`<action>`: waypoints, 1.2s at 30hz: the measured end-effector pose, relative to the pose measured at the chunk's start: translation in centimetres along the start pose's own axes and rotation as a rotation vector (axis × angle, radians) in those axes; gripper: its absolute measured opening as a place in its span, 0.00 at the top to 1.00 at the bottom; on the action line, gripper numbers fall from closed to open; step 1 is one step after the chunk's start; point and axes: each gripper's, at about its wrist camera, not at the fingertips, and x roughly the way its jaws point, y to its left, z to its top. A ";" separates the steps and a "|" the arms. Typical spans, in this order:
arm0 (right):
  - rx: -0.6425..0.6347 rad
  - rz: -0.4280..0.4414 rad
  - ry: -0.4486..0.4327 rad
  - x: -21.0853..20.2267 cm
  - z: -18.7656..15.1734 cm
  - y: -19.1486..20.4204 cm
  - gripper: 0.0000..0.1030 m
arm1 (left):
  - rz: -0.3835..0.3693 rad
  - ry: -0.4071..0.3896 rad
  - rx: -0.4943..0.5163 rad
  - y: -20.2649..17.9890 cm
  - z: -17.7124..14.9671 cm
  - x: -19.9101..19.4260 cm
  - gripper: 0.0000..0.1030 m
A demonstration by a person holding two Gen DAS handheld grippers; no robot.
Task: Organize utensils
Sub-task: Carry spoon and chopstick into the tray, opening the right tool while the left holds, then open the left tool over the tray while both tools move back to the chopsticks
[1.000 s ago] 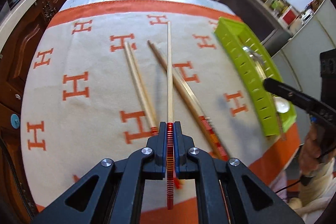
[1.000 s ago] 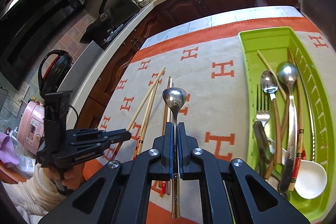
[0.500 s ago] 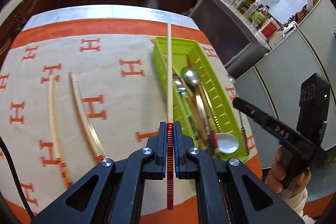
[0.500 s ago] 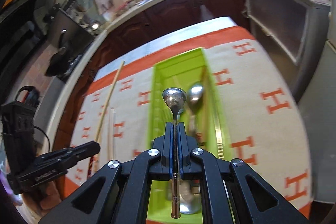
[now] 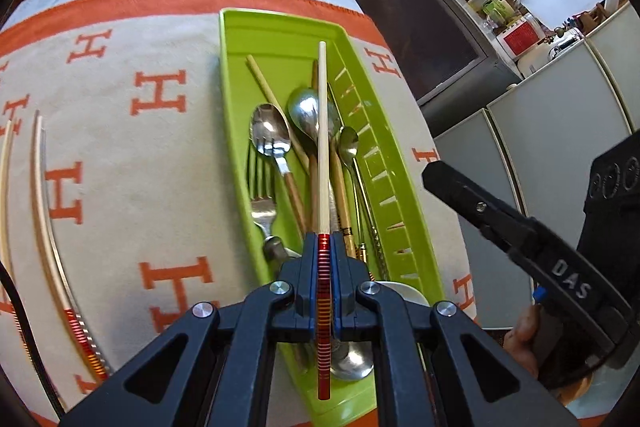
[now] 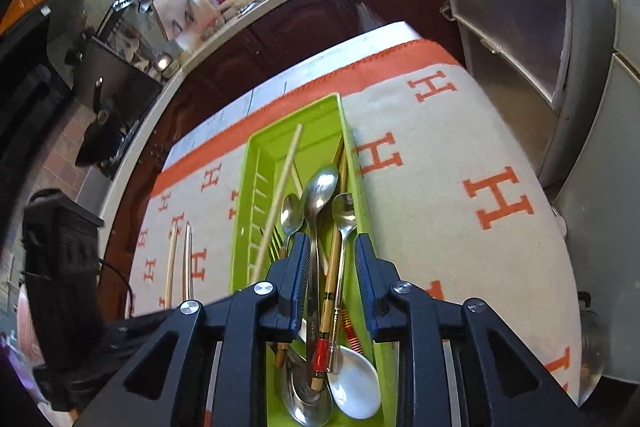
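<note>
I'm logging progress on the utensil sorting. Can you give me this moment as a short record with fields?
left hand-held gripper: shut on a chopstick, held over the green tray
right hand-held gripper: jaws just opened, apart above the tray, gripping nothing
in tray: spoons, fork, chopsticks, white spoon
left on cloth: two chopsticks

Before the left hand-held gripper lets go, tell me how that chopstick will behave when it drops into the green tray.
The chopstick looks thin, straight and stiff, so it likely won't flex. Round and slim, it may roll or slide off the spoons heaped under it. Probably light: the left hand-held gripper holds it out by its red end alone, above the green tray.
</note>
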 end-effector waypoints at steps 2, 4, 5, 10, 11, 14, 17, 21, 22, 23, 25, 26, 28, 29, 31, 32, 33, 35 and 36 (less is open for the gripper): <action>0.020 0.001 -0.014 -0.6 -0.1 -0.3 0.77 | -0.003 0.019 0.001 -0.3 -0.2 0.6 0.97; 0.033 -0.002 -0.031 -1.3 -0.3 -0.7 0.77 | 0.001 0.030 0.013 -0.6 -0.6 0.9 0.91; 0.041 -0.006 -0.039 -1.6 -0.5 -0.9 0.77 | 0.006 0.035 0.023 -0.8 -0.8 0.9 0.84; 0.073 -0.023 -0.072 -2.7 -1.3 -1.7 0.77 | 0.018 0.005 0.113 -1.9 -2.6 -1.2 0.68; 0.075 -0.027 -0.080 -3.0 -1.4 -1.6 0.77 | 0.027 -0.016 0.135 -2.1 -3.1 -1.9 0.60; 0.066 -0.028 -0.101 -3.9 -1.9 -0.9 0.77 | 0.048 -0.076 0.180 -2.4 -4.2 -4.1 0.52; 0.037 -0.038 -0.108 -4.4 -2.4 0.4 0.77 | 0.107 -0.142 0.202 -1.8 -5.2 -6.6 0.48; -0.004 -0.046 -0.095 -4.7 -3.4 2.4 0.76 | 0.169 -0.208 0.191 0.1 -6.4 -9.6 0.43; -0.014 -0.044 -0.090 -4.7 -3.8 3.0 0.76 | 0.199 -0.224 0.190 0.6 -6.7 -10.3 0.42; -0.022 -0.041 -0.085 -4.8 -4.2 3.5 0.76 | 0.232 -0.241 0.189 1.1 -7.1 -10.9 0.42; -0.042 -0.032 -0.074 -5.0 -4.9 4.6 0.76 | 0.294 -0.267 0.185 1.9 -7.7 -11.9 0.41; -0.053 -0.026 -0.070 -5.1 -5.1 5.1 0.76 | 0.322 -0.273 0.177 2.5 -8.1 -12.3 0.40; -0.073 -0.019 -0.064 -5.3 -5.7 6.3 0.76 | 0.346 -0.277 0.161 3.6 -8.9 -12.9 0.40; -0.085 -0.013 -0.060 -5.4 -6.0 7.0 0.76 | 0.355 -0.275 0.148 4.2 -9.2 -13.2 0.40; -0.103 -0.004 -0.052 -5.4 -6.4 8.2 0.76 | 0.363 -0.277 0.126 5.4 -9.9 -13.8 0.40; -0.116 0.002 -0.044 -5.4 -6.7 8.9 0.75 | 0.366 -0.279 0.113 5.9 -10.1 -14.1 0.40; -0.130 0.011 -0.035 -5.3 -7.1 9.7 0.75 | 0.367 -0.282 0.107 6.2 -10.3 -14.3 0.40; -0.152 0.023 -0.020 -5.1 -7.6 10.9 0.75 | 0.368 -0.290 0.093 6.8 -10.6 -14.8 0.40; -0.164 0.031 -0.012 -5.0 -8.0 11.7 0.75 | 0.369 -0.294 0.086 7.1 -10.8 -15.0 0.40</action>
